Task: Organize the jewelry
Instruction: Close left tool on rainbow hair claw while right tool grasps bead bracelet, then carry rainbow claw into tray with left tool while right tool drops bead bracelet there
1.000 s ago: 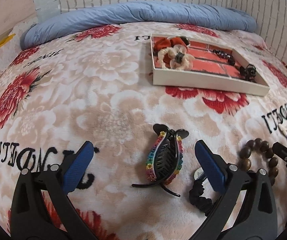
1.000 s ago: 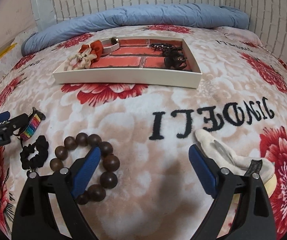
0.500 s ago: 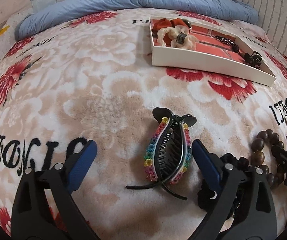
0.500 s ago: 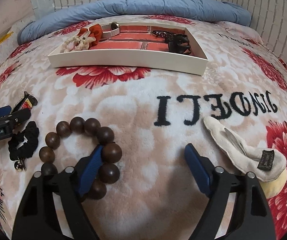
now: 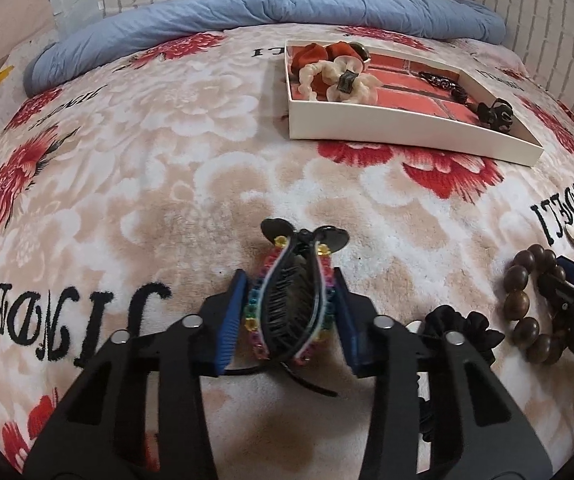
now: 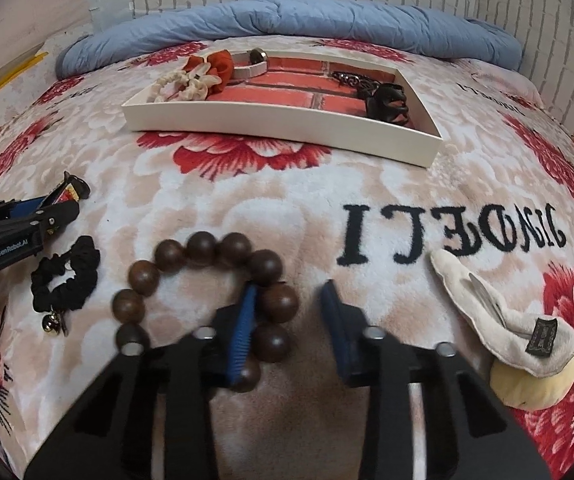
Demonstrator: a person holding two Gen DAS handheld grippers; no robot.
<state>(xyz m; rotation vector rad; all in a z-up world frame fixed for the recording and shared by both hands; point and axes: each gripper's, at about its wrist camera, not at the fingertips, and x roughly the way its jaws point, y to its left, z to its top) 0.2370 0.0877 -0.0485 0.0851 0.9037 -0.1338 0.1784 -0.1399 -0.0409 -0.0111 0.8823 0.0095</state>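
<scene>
While both grippers sit low, each brackets its own piece.
Left gripper [image 5: 289, 312] pinches the rainbow hair claw [image 5: 293, 300] across its near-to-far length; right gripper [image 6: 289, 320], part-open, straddles the bead bracelet's [image 6: 203, 284] right side, grip uncertain.

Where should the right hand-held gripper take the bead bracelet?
Grip the bead bracelet across its right arc, one finger inside the ring and one outside, coming from above on the near side. It lies flat on the blanket, so only the strand's width fits between the fingers.

The left tongs [image 5: 289, 312] hide the rainbow hair claw's [image 5: 292, 300] near end. Beside that claw, the black scrunchie [image 5: 463, 330] is partly covered. The bead bracelet's [image 6: 203, 280] near beads are blurred behind the right tongs [image 6: 289, 328].
</scene>
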